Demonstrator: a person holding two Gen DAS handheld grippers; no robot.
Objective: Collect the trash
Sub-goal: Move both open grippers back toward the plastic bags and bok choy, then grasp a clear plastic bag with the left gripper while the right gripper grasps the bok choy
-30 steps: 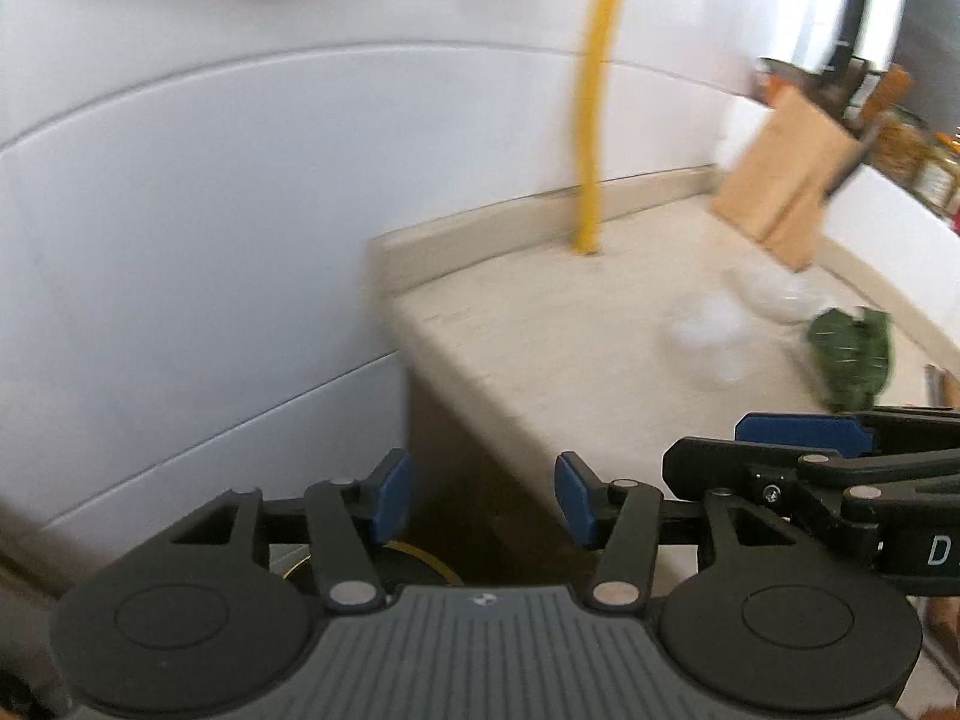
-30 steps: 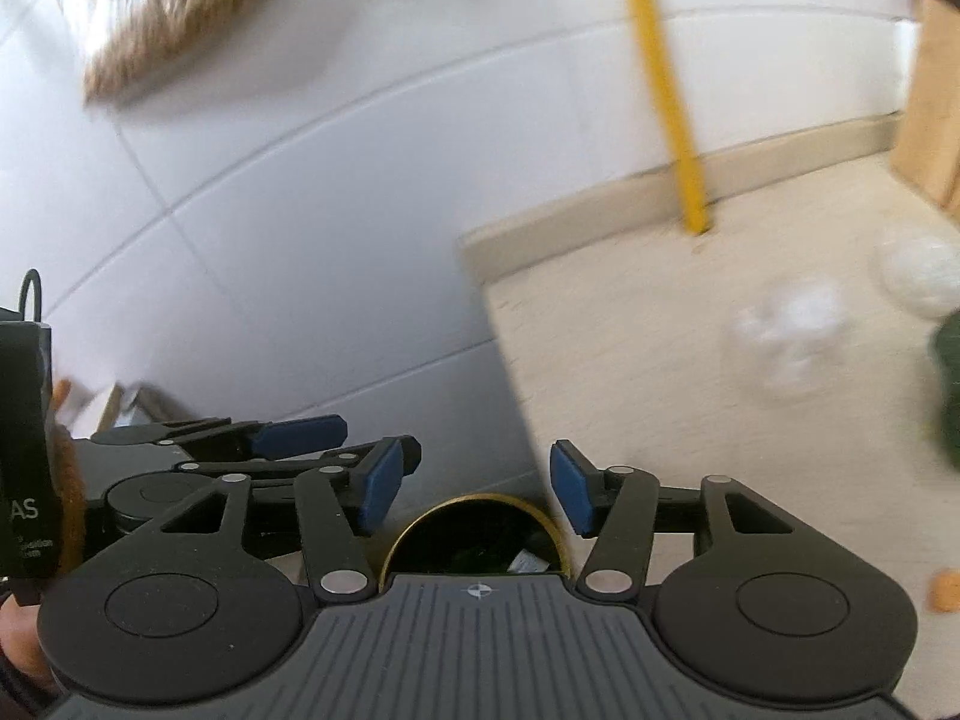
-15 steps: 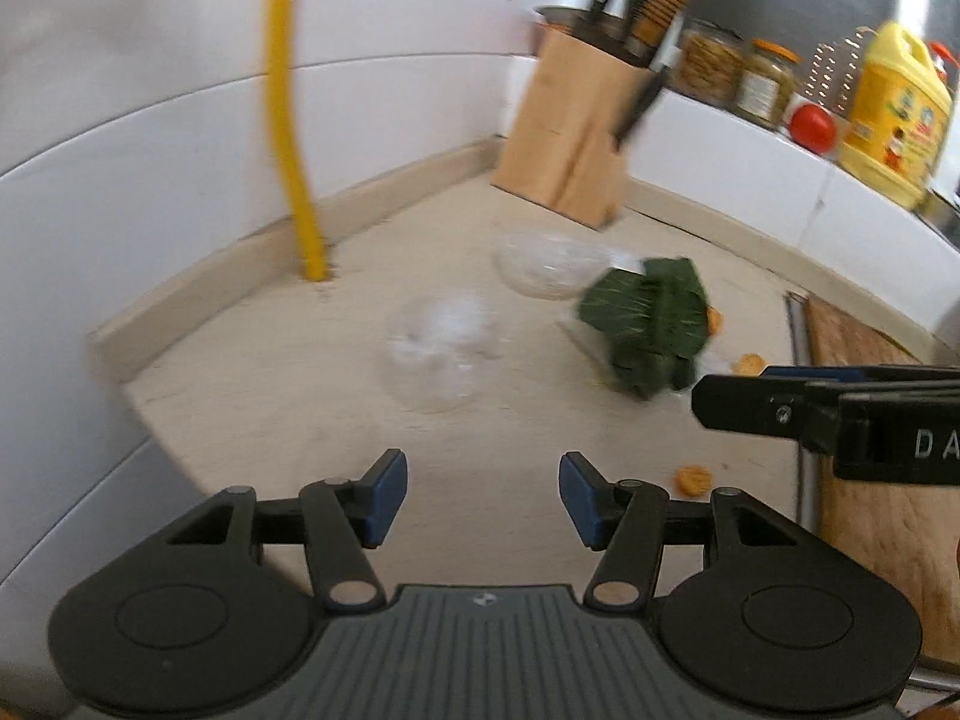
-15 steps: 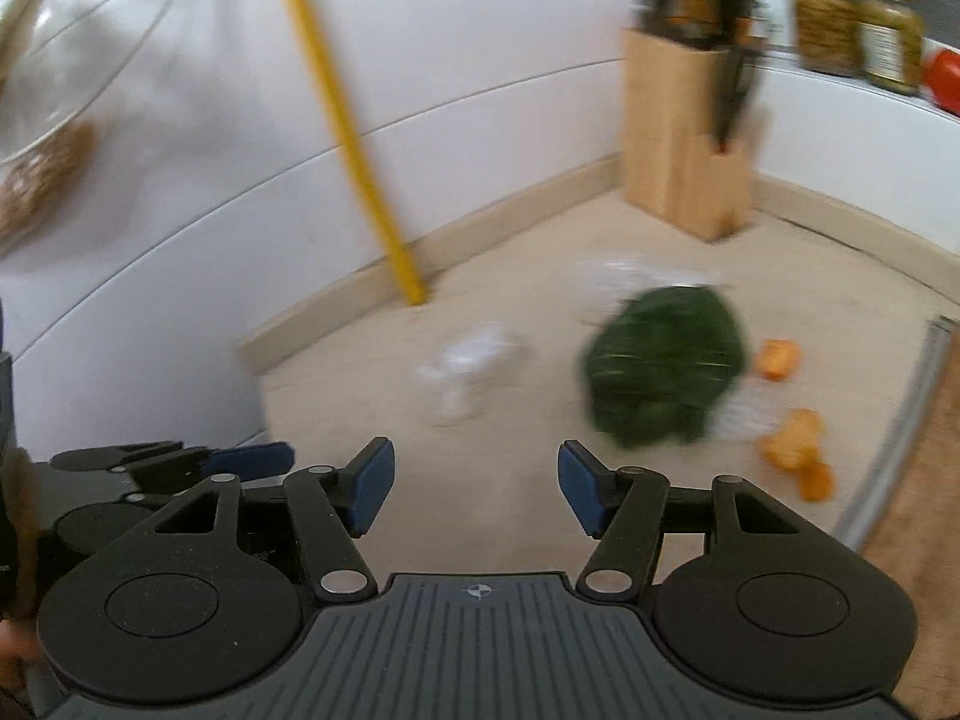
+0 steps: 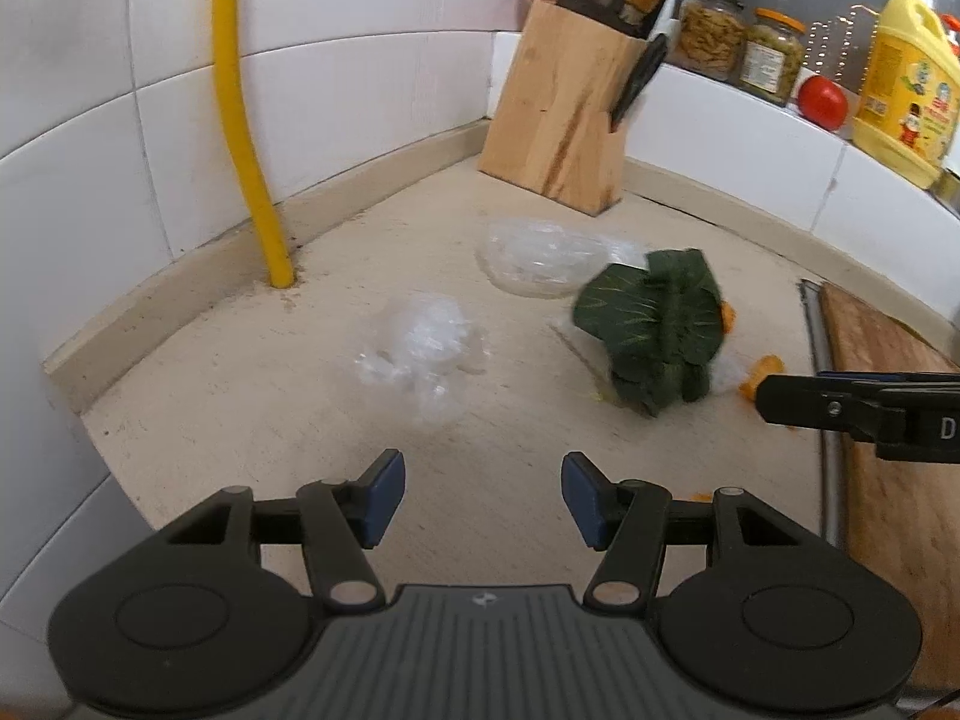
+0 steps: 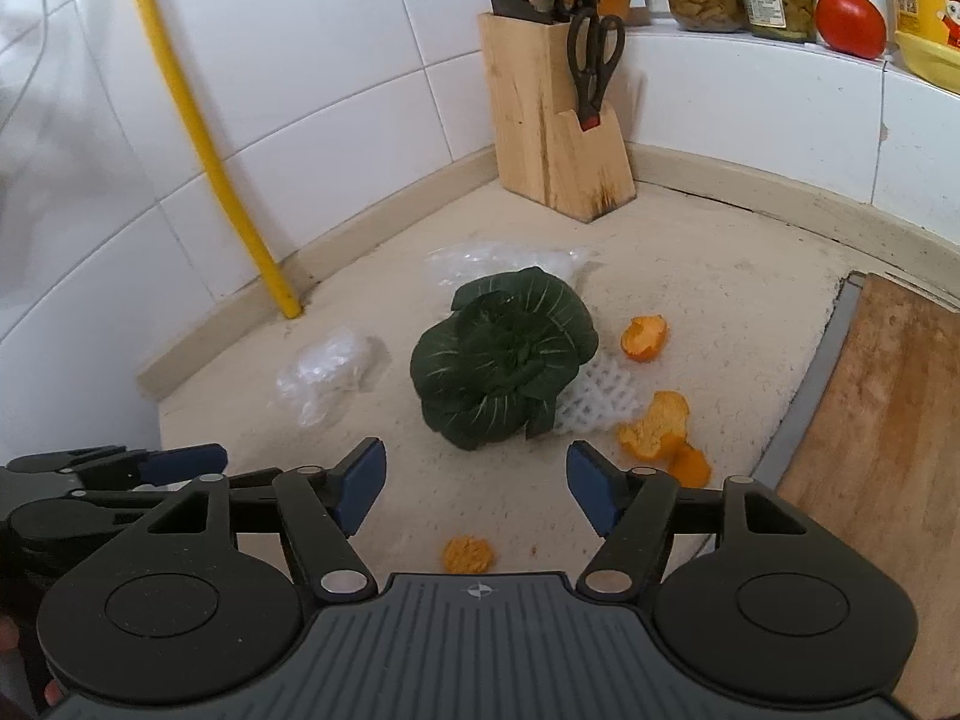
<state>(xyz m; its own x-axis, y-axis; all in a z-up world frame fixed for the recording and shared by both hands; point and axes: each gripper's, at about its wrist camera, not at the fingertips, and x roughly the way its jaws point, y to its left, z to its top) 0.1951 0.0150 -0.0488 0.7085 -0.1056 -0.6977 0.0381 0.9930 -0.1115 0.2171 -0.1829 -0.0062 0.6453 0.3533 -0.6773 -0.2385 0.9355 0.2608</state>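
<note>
**Inspector:** Left wrist view first. Where does the trash lie against the claw?

**Assistant:** The left claw (image 5: 480,495) stands with its jaws apart and nothing between them; they have just been opening. It hangs over bare surface (image 5: 252,432). The crumpled clear plastic (image 5: 420,354) lies ahead, slightly left of the gap and apart from the fingertips. A second clear plastic piece (image 5: 534,255) lies farther back. The green leafy vegetable (image 5: 654,336) sits ahead to the right, with orange peel (image 5: 762,375) just beyond it.

**Inspector:** Edges and room?

**Assistant:** Tiled wall and a yellow pipe (image 5: 246,120) close the left side; the surface's near-left edge drops off beside the claw. A knife block (image 5: 564,114) fills the back corner. A wooden cutting board (image 5: 888,420) borders the right, and the right claw's finger reaches in above it.

**Inspector:** Right wrist view.

**Assistant:** The right claw (image 6: 474,489) is spread wide, empty, and has just been opening. The vegetable (image 6: 504,360) lies straight ahead of the gap, not touched. White foam netting (image 6: 591,399) touches its right side. Peel pieces (image 6: 657,432) lie right of that, and one small piece (image 6: 468,553) sits low between the fingers. The crumpled plastic (image 6: 327,369) lies ahead to the left.

**Inspector:** Clearance?

**Assistant:** The left claw (image 6: 180,459) sits close at the lower left. The cutting board (image 6: 888,432) bounds the right.
</note>
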